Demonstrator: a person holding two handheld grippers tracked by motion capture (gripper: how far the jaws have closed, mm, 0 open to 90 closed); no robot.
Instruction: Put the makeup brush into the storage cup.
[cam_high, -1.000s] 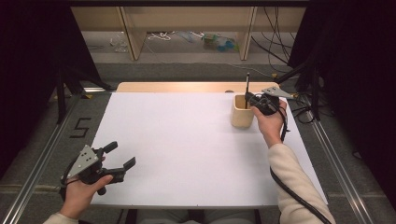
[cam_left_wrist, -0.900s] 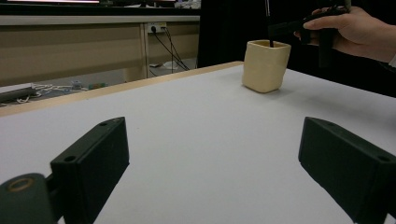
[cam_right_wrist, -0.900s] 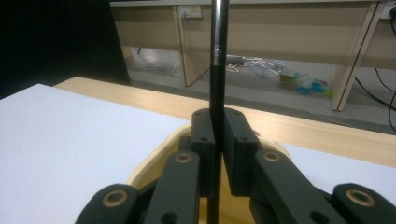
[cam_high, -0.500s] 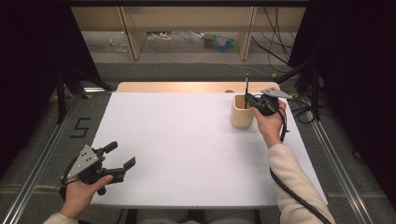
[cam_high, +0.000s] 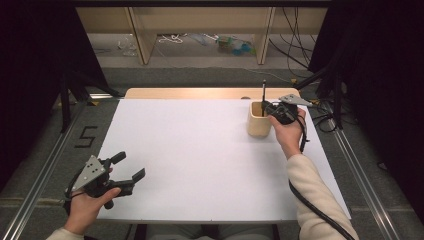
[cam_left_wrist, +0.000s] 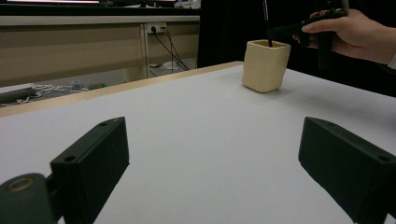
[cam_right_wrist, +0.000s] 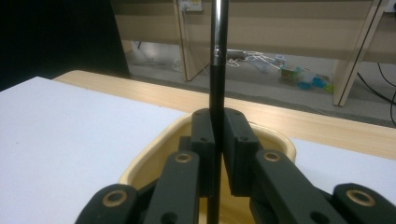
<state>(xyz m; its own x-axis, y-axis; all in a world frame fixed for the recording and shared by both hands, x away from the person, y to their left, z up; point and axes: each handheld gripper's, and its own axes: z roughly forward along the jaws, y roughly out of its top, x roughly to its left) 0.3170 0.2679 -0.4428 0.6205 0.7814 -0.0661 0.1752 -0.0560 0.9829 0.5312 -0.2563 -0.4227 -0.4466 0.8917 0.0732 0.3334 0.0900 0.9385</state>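
A cream square cup (cam_high: 259, 120) stands at the far right of the white table (cam_high: 200, 150); the left gripper view shows this cup (cam_left_wrist: 264, 65) too. A thin black pen (cam_high: 263, 93) stands upright in it. My right gripper (cam_high: 267, 108) hovers over the cup's rim, shut on the pen. In the right gripper view the jaws clamp the pen (cam_right_wrist: 217, 56) just above the cup (cam_right_wrist: 154, 156). My left gripper (cam_high: 131, 167) rests at the near left edge, open with nothing between its fingers (cam_left_wrist: 93, 158).
A wooden strip (cam_high: 200, 93) runs along the table's far edge. Beyond it, shelf legs and cables (cam_high: 295, 45) lie on the floor. A metal rail (cam_high: 360, 175) flanks the table's right side. A "5" mark (cam_high: 86, 136) sits on the floor at left.
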